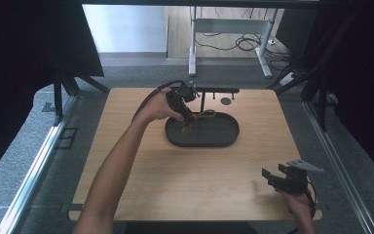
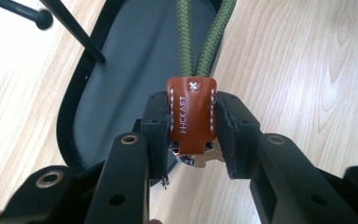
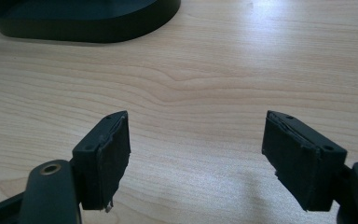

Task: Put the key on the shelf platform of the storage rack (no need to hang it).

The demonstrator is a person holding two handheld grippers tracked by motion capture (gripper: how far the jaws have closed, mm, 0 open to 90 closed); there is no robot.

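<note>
Left gripper view puts the brown leather tab point(image 2: 191, 114) squarely between your left tool's point(image 2: 193, 135) two black pads, which press on its stitched sides; the tab bears stamped lettering and a white cross stitch at its top. Below it a bit of metal hardware point(image 2: 200, 156) shows, too hidden to identify. Two strands of green braided cord point(image 2: 205, 37) run from the tab's top edge away over the dark oval tray point(image 2: 116, 74) and out of frame. Tab and tool sit over the tray's edge, with the wooden table point(image 2: 307, 70) to one side. A thin black rod point(image 2: 74, 30) crosses above the tray's far end. High view shows your left tool point(image 1: 187, 127) pinching the tab above the near left part of the tray point(image 1: 224, 139), the cord point(image 1: 206, 114) looped at the tray's back rim beside a black stand point(image 1: 203, 95) with a horizontal bar. Your right tool point(image 1: 272, 176) rests near the table's point(image 1: 175, 180) near right corner, well apart from the tray. Right gripper view shows your right tool point(image 3: 196, 158) spread wide with bare table between its pads, the tray's point(image 3: 84, 23) wall at the top left.
</note>
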